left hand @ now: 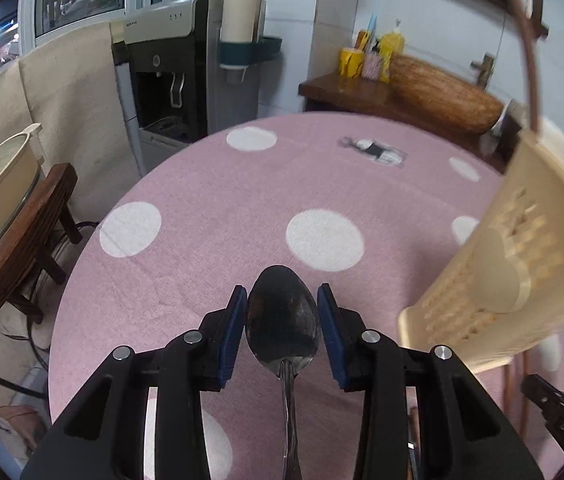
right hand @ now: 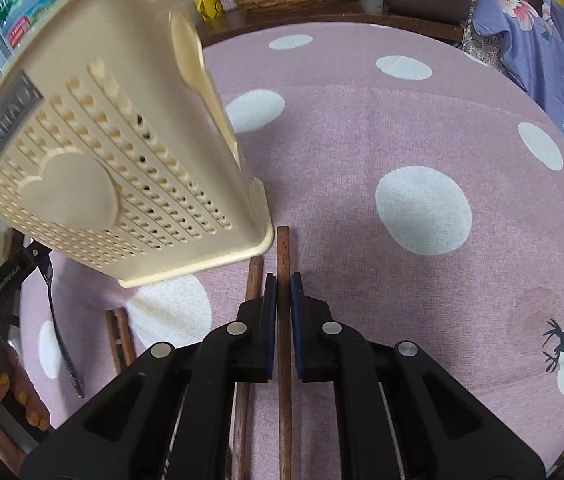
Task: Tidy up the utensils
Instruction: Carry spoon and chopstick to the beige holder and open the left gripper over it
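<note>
My left gripper [left hand: 282,312]: jaws apart, flanking spoon [left hand: 282,320] | my right gripper [right hand: 283,292]: clamped on chopstick [right hand: 283,256] | cutlery holder [right hand: 93,152] beside.

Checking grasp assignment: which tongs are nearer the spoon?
Left. The left tongs straddle the spoon bowl, pads apart. The right tongs are shut on a chopstick, past the holder.
</note>
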